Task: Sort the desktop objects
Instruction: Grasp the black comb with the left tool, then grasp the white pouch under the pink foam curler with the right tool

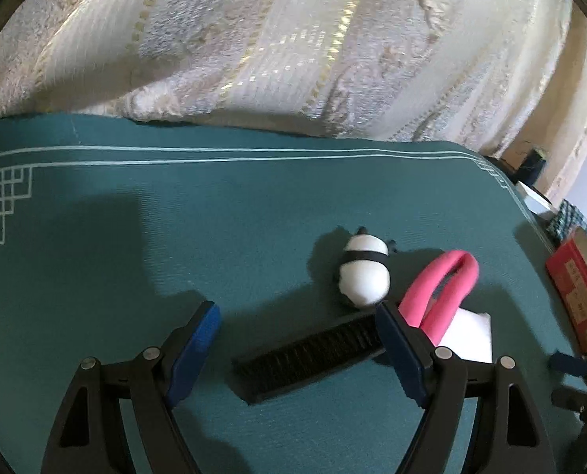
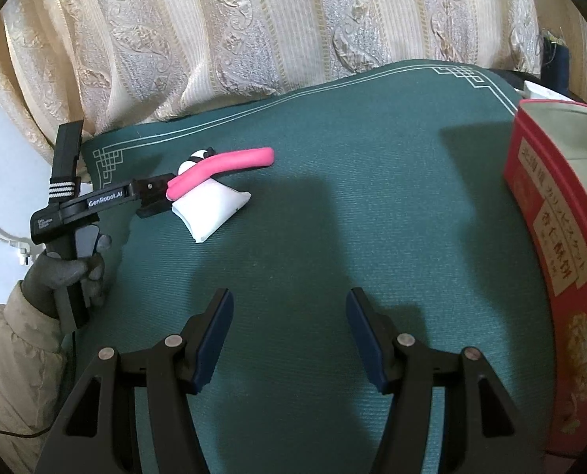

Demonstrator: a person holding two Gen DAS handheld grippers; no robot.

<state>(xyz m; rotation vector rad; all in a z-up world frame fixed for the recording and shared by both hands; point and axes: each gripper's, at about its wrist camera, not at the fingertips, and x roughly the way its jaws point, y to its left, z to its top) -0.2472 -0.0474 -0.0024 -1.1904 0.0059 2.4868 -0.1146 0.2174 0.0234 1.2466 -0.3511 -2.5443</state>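
We hold the left gripper [image 1: 297, 330] over the black comb [image 1: 309, 355] and the right gripper [image 2: 289, 316] above the bare green mat [image 2: 333, 217], both jaws released and empty.

This looks like a room in a home. A long cream curtain with shiny gold stripes [image 2: 254, 39] hangs behind a table with a green cloth mat [image 2: 372, 197]. A red cardboard cookie box [image 2: 550, 237] sits on it.

Mat [image 2: 333, 217]: green, matt, fine-ribbed.
Panda figure [image 1: 364, 272]: smooth, glossy plastic.
Pink loop [image 1: 443, 288]: matt, foam-like.
My pads [image 1: 196, 351]: blue, matt.
Curtain [image 2: 254, 27]: embossed cloth, sheen.
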